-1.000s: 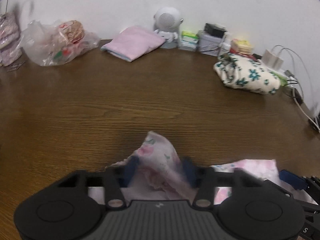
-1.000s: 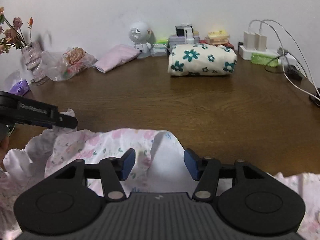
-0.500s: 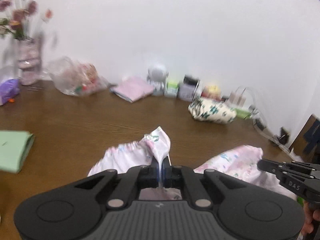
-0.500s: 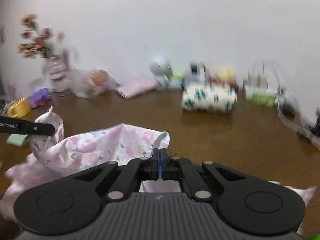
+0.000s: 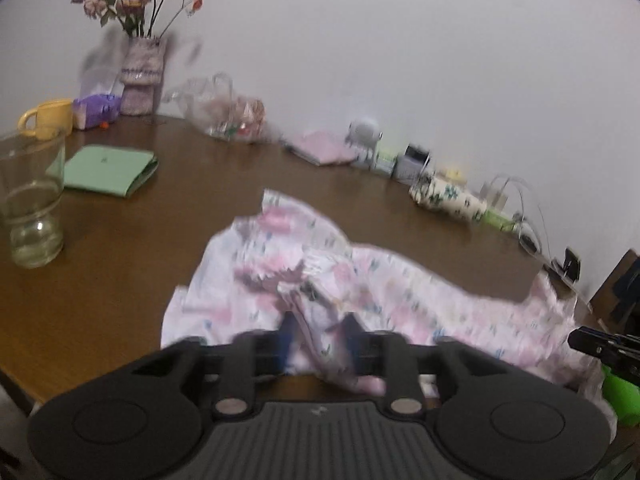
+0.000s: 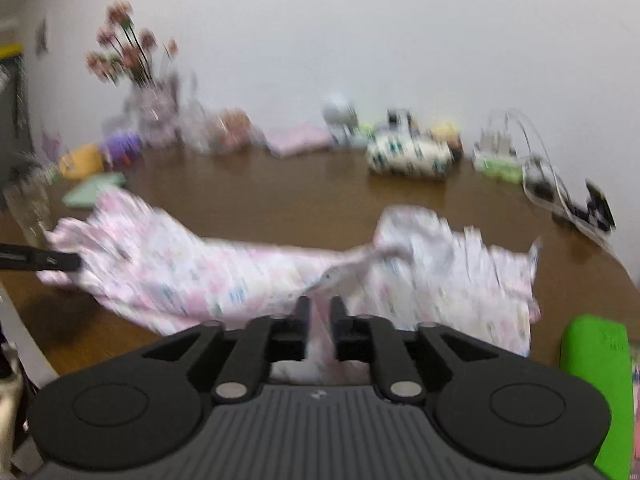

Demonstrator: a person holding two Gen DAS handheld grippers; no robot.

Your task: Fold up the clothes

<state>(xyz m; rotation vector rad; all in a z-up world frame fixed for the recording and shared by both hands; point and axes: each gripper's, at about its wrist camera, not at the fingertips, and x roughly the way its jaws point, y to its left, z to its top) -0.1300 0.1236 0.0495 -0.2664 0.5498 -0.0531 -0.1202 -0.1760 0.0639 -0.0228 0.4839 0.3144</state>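
Note:
A pink floral garment (image 5: 400,292) lies spread and rumpled across the near part of the brown table (image 5: 120,280); it also shows in the right wrist view (image 6: 200,276). My left gripper (image 5: 318,332) stands open, with a fold of the garment lying loose between its fingers. My right gripper (image 6: 319,312) is nearly closed with a strip of the garment between its fingers. The right gripper's tip shows at the right edge of the left wrist view (image 5: 600,344). The left gripper's tip shows at the left edge of the right wrist view (image 6: 44,260). Both views are motion-blurred.
A glass (image 5: 30,200), a yellow mug (image 5: 48,118), a green folded cloth (image 5: 110,168) and a flower vase (image 5: 142,76) stand at the left. A folded pink cloth (image 5: 324,146), a flowered roll (image 5: 448,196), small boxes and cables line the wall. A green object (image 6: 596,392) is near right.
Both grippers have pulled back and up, drawing the garment out wide over the table. The left gripper, shut on the cloth half a second ago, now stands open. The right one stays pinched.

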